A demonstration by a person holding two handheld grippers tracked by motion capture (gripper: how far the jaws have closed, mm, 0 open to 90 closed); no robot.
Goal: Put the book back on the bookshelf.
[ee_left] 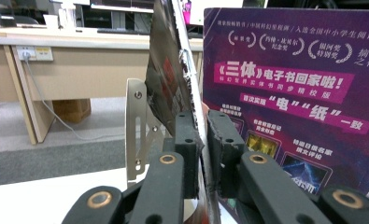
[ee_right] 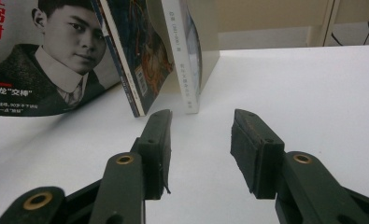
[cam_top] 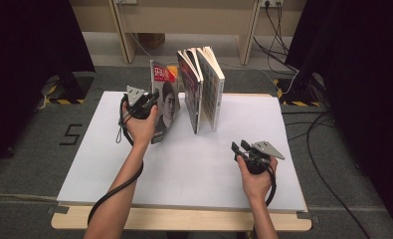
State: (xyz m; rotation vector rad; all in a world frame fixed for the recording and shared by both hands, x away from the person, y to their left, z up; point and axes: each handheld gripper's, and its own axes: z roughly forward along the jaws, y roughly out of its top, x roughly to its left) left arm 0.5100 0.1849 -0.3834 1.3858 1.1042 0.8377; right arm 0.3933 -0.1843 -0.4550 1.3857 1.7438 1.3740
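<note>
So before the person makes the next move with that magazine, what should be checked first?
1. Left tongs gripping the magazine: ok, its edge sits between the pads.
2. Magazine straight: not ok, it leans and its cover bends.
3. Magazine's bottom edge on the table: cannot tell.
4. Right tongs free: ok, open with nothing between them.
5. Books steady: ok, both stand upright beside the magazine.
6. Room between the two hands: ok, bare white tabletop.
</note>
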